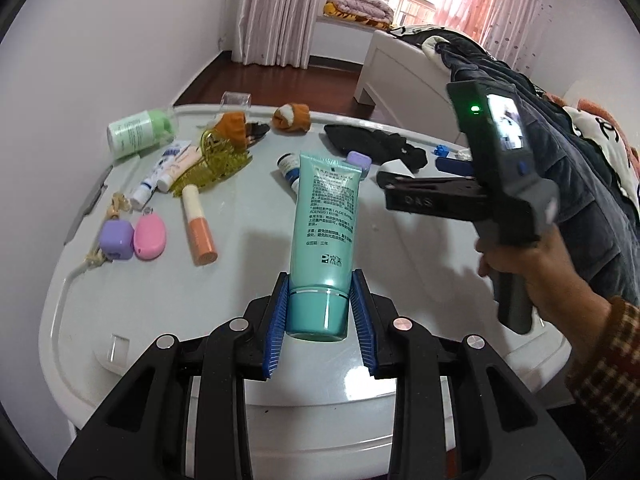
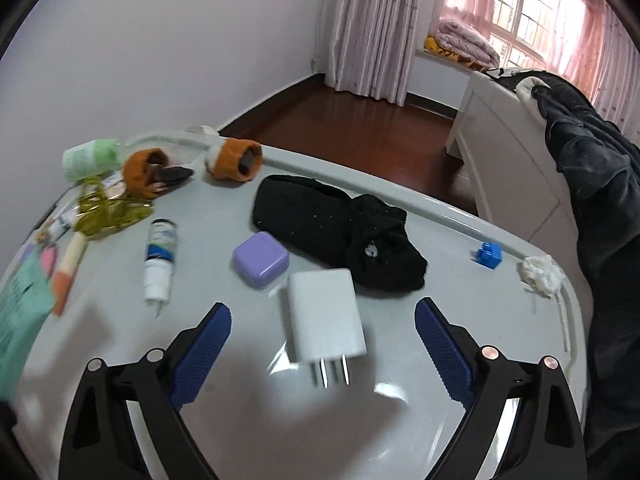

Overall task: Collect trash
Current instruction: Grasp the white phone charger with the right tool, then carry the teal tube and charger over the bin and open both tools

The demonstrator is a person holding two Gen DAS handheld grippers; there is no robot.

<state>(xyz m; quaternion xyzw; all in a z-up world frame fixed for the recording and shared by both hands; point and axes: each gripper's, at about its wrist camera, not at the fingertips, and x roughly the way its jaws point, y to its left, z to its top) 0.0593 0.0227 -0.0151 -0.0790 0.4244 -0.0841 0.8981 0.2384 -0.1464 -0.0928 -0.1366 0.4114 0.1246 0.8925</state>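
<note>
Teal tube (image 1: 326,216): held cap-end down in the left tool (image 1: 319,312), whose blue pads press on both sides of the cap; long axis runs away from the camera, crimped end uppermost. Back panel carries dense Chinese print, the Latin words "ALOE BARBADENSIS" partly legible, and a small white logo near the cap.

White charger (image 2: 324,314): lying on the grey desk (image 2: 280,420), prongs toward the camera, between the wide-open fingers of the right tool (image 2: 322,350), touched by neither.

Right tool, seen from the left wrist: side lettering reads roughly "OAS".

Also on the desk: lilac case (image 2: 261,259), black sock (image 2: 340,228), white tissue wad (image 2: 541,274) at the far right edge, small blue-and-white tube (image 2: 160,256), writing unreadable.
</note>
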